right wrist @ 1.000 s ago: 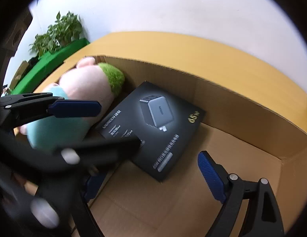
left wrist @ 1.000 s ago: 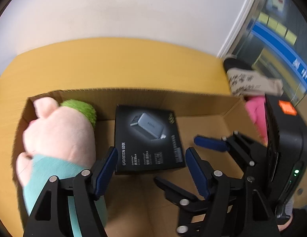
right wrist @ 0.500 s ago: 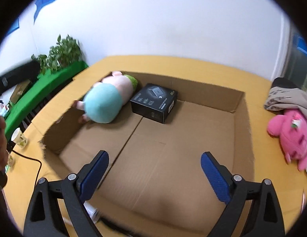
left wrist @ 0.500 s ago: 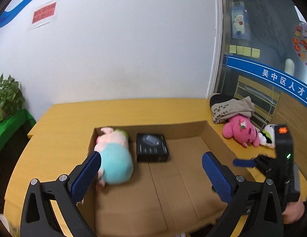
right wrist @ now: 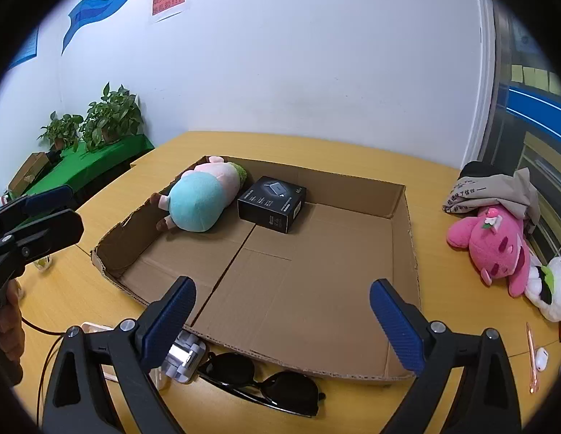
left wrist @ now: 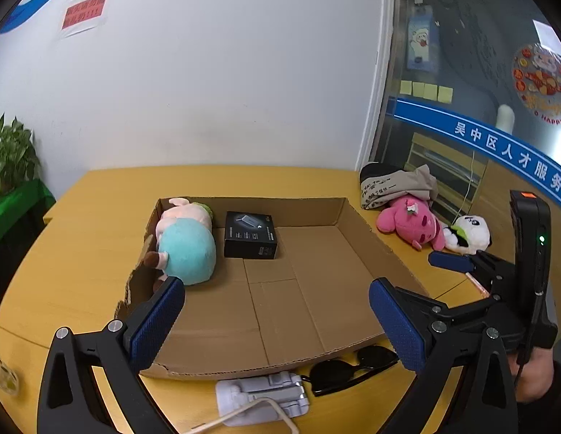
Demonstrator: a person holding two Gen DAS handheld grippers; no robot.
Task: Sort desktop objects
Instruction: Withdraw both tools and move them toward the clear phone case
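Well beyond both empty tongs [left wrist: 277, 311] [right wrist: 282, 311] lies the black box [right wrist: 272, 204].

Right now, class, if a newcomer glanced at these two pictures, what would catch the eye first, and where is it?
Probably the wide, shallow cardboard box mid-table, holding a teal-and-pink plush and a black charger box side by side at its far left. Next, the bright pink plush on the table to its right, and black sunglasses just outside the near edge.

A black charger box [left wrist: 251, 234] and pink-teal plush [left wrist: 184, 242] lie in the shallow cardboard tray [left wrist: 367, 249].
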